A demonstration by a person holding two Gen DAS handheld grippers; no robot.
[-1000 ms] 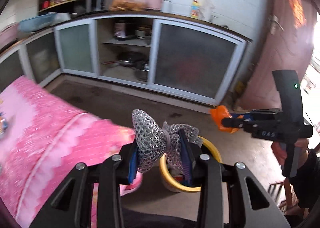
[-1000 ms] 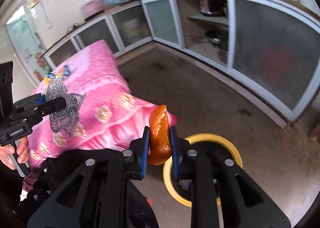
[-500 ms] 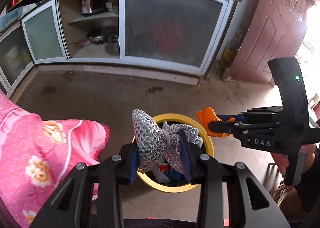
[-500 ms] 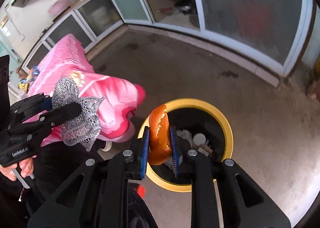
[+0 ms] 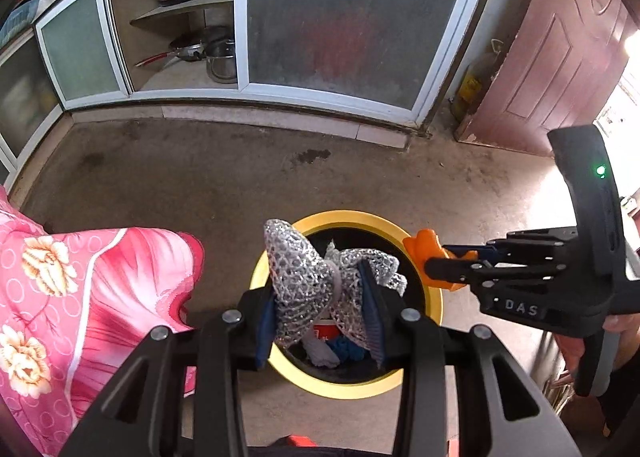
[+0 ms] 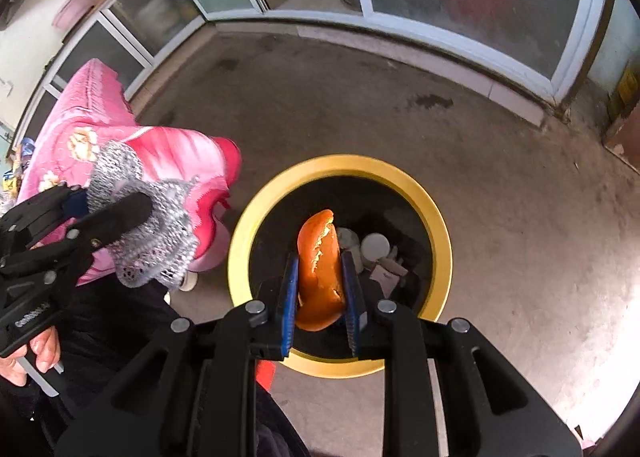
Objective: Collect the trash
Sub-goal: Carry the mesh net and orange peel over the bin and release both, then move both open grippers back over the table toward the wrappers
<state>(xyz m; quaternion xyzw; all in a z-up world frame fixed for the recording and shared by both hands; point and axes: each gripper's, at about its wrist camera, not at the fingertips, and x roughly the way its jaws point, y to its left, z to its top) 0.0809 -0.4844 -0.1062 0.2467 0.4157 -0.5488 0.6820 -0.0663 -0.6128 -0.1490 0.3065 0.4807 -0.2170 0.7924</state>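
Observation:
My left gripper (image 5: pixel 320 297) is shut on a crumpled silver mesh wrapper (image 5: pixel 304 277) and holds it above the near-left rim of a yellow-rimmed black trash bin (image 5: pixel 434 297) on the floor. My right gripper (image 6: pixel 320 289) is shut on an orange peel (image 6: pixel 320 257) and holds it over the bin's opening (image 6: pixel 440 241). The bin holds several scraps, white and blue among them. The right gripper and peel (image 5: pixel 428 253) show in the left wrist view over the bin's right rim. The left gripper and mesh (image 6: pixel 152 225) show at left in the right wrist view.
A table with a pink flowered cloth (image 5: pixel 80 297) stands left of the bin, its corner close to the rim. Glass-fronted cabinets (image 5: pixel 344 25) with pots line the far wall. A red-brown door (image 5: pixel 560 57) is at the far right. The floor is bare concrete.
Both grippers have swung away from the pink table and down toward the bin. The peel now hangs over the opening and the mesh over the rim. Both stay gripped.

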